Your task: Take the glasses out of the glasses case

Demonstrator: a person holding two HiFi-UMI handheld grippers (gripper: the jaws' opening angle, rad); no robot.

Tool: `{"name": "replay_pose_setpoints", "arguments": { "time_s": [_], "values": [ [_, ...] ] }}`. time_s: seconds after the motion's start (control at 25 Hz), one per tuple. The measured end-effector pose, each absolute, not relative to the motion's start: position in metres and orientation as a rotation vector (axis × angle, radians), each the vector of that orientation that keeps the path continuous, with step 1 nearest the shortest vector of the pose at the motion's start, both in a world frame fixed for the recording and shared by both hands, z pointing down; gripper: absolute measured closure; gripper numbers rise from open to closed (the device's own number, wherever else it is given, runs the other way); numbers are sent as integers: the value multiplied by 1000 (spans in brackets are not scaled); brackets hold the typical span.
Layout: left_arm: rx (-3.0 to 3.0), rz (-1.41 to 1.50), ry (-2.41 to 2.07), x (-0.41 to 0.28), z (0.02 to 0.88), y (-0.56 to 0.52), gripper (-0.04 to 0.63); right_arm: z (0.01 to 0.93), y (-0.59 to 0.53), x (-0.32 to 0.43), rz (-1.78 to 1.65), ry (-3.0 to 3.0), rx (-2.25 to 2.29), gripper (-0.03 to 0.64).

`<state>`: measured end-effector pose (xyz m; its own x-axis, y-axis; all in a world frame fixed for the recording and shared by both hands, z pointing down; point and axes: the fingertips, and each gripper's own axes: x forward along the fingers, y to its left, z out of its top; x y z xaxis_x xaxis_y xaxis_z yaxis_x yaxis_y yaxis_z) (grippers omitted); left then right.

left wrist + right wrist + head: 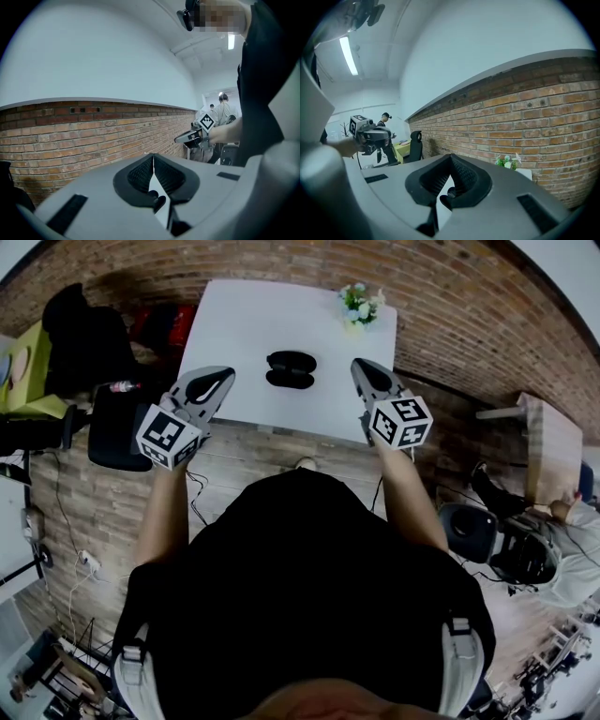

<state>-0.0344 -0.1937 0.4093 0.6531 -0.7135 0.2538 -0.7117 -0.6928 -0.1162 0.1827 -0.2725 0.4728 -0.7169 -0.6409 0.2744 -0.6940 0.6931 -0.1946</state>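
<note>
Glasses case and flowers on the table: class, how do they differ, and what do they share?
The glasses case is black; the flowers are pale with green leaves. The glasses case lies mid-table; the flowers stand at its far right corner. Both rest on the table.

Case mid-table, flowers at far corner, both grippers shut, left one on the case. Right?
No. The left gripper is not on the case: the head view shows it apart from the case, off to its left, and the left gripper view shows its jaws together on nothing. Rest holds: case on the table, flowers at far corner, right gripper shut.
</note>
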Motion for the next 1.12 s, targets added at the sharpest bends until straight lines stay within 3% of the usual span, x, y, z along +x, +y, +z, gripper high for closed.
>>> {"name": "replay_pose_setpoints", "arguments": {
  "time_s": [1.12],
  "values": [
    [-2832,-466,1238,25,408,-226,583,493,-296,217,452,-2725,968,601]
  ]
}}
